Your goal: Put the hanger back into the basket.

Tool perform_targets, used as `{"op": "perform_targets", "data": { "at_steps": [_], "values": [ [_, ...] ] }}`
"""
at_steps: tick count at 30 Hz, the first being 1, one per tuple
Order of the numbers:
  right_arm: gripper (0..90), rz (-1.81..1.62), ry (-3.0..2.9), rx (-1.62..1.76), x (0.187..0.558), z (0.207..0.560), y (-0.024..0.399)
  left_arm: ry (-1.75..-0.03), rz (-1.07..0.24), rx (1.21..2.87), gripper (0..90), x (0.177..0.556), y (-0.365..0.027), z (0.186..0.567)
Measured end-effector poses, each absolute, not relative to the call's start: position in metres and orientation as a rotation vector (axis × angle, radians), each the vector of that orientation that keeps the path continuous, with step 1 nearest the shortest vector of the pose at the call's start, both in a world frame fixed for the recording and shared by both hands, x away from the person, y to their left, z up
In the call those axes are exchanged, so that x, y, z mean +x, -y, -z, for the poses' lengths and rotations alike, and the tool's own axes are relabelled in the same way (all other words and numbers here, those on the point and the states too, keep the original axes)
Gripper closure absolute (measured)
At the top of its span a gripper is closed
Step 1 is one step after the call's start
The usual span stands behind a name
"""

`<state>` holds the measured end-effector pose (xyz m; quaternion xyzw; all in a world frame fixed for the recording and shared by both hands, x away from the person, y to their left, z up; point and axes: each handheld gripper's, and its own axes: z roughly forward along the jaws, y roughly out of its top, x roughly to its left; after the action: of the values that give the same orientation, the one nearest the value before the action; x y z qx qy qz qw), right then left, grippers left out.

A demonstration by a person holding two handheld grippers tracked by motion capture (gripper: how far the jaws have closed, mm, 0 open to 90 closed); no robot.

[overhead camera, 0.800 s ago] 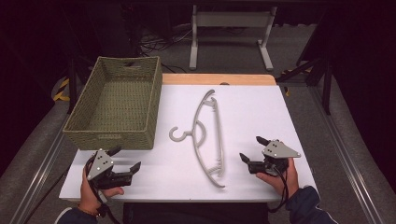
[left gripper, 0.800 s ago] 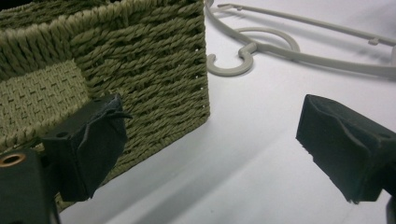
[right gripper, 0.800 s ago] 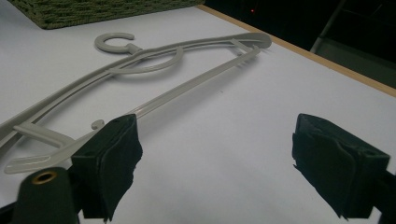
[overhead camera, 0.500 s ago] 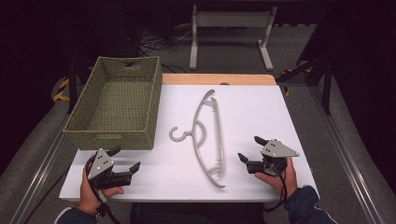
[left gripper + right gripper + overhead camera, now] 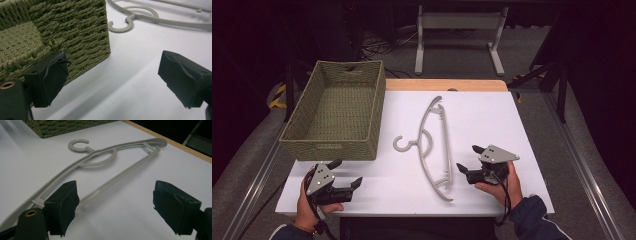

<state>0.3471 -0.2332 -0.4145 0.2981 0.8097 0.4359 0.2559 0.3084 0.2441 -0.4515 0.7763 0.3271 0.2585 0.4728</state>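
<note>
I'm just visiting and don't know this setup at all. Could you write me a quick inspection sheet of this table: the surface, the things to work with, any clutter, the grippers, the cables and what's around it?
Surface: white table top with a wooden strip along its far edge.
Job's things: grey plastic hanger lying flat mid-table, hook toward the basket; green woven basket at the left, nothing in it.
Clutter: nothing seen.
Grippers: left gripper near the basket's front corner, jaws apart, holding nothing; right gripper just right of the hanger, jaws apart, holding nothing.
Cables: a dark lead trails from the right gripper past the wrist.
Surroundings: dark room, white metal stand on the floor behind the table, loose floor cables beside it.
</note>
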Motion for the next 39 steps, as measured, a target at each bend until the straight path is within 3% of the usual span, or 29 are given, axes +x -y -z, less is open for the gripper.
{"op": "perform_targets", "data": {
  "at_steps": [12,25,29,37,39],
  "values": [
    [24.4,-1.160,-2.415,0.795,0.358,0.404,0.182,-0.797,-0.661,1.904,8.9,0.304,-0.246,0.450],
    [34.4,-0.928,-2.653,0.790,0.374,0.428,0.126,-0.791,-0.651,1.918,9.0,0.304,-0.245,0.452],
    [59.5,-0.860,-2.755,0.792,0.380,0.441,0.118,-0.791,-0.649,1.923,9.1,0.305,-0.244,0.453],
    [62.8,-0.846,-2.814,0.807,0.388,0.439,0.120,-0.789,-0.645,1.930,9.5,0.305,-0.243,0.454],
    [69.7,-0.820,-2.841,0.792,0.394,0.438,0.120,-0.792,-0.639,1.930,9.5,0.304,-0.244,0.454]
  ]
}}
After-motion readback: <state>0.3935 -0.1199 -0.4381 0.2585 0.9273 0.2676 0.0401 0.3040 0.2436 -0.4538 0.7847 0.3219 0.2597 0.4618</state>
